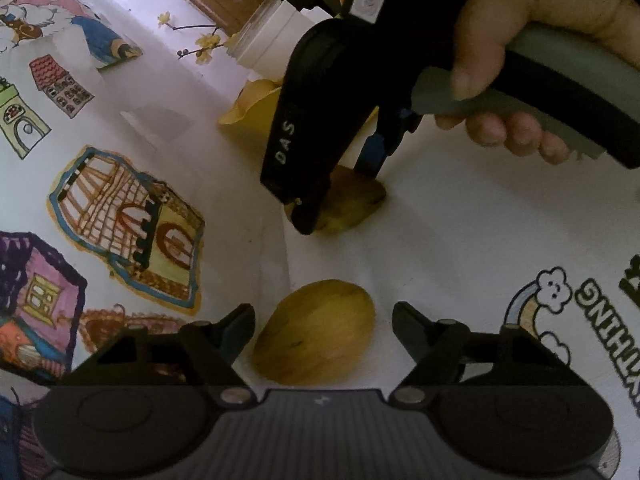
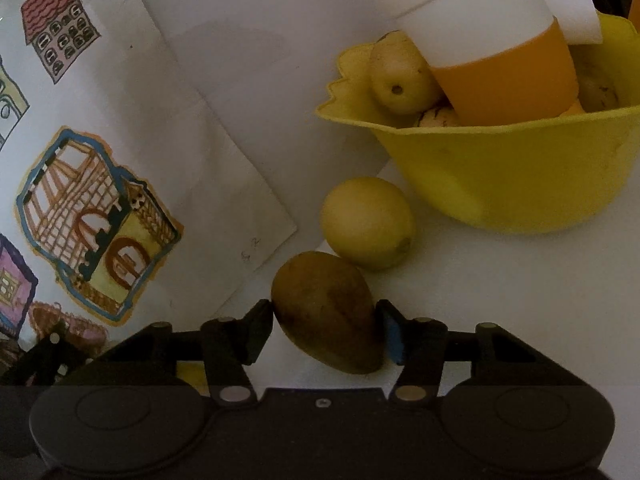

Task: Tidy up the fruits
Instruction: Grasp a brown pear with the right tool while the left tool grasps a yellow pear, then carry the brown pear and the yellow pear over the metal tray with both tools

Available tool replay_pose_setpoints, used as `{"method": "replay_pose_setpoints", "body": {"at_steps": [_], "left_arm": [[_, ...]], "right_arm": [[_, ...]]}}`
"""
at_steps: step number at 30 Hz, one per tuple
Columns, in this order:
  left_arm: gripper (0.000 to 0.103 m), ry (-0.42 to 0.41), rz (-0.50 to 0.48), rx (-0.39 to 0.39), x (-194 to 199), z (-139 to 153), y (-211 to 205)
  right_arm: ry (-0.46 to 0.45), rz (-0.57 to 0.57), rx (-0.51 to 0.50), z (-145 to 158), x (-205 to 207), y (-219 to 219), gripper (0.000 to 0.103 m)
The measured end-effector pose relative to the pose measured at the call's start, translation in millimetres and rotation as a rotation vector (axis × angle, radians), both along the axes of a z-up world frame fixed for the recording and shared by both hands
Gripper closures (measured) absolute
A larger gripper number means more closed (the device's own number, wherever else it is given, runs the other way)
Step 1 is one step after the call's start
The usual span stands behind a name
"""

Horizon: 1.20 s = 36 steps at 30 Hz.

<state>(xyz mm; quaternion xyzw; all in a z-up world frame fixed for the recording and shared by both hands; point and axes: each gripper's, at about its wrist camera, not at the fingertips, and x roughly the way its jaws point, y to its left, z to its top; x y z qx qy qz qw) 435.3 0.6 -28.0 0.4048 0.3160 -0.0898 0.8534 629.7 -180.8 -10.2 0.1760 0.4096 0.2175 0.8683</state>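
- The left gripper (image 1: 324, 330) sits low over the worktop (image 1: 440, 240) with its jaws spread wide, a yellow mango (image 1: 316, 332) lying between the fingers without touching either.
- The right gripper (image 2: 325, 330) has its fingers pressed against both sides of a brownish mango (image 2: 326, 312) (contact on each flank).
- The right hand (image 1: 520, 60) wraps the grey handle from above, fingers curled under it, gripper angled down to the worktop.
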Motion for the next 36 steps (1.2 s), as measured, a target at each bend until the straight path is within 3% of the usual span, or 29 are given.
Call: {"method": "replay_pose_setpoints", "body": {"at_steps": [7,15,23,28,33,36], "left_arm": [[0.035,-0.015,0.008,0.009,-0.2,-3.8,3.0],[0.037,-0.024,0.03,0.008,-3.3,-5.0,-0.8],[0.038,0.013,0.011,-0.028,-37.1,3.3,-10.4],[0.04,0.061,0.043,-0.084,-66.6,10.7,-7.6],[0.041,0.135,0.108,-0.221,-88.3,23.5,4.0],[0.041,0.157,0.13,-0.257,-95.8,25.1,9.1]], "right_arm": [[0.0,0.005,0.008,-5.5,-6.4,-0.9,0.046],[0.023,0.003,0.01,-1.0,-19.4,-8.0,0.046],[0.056,0.022,-0.036,7.5,-52.8,-19.6,0.047],[0.07,0.048,-0.064,15.4,-82.7,-29.1,0.047],[0.082,0.081,-0.096,21.6,-117.5,-31.7,0.047],[0.08,0.102,-0.117,25.0,-137.0,-30.6,0.047]]}}
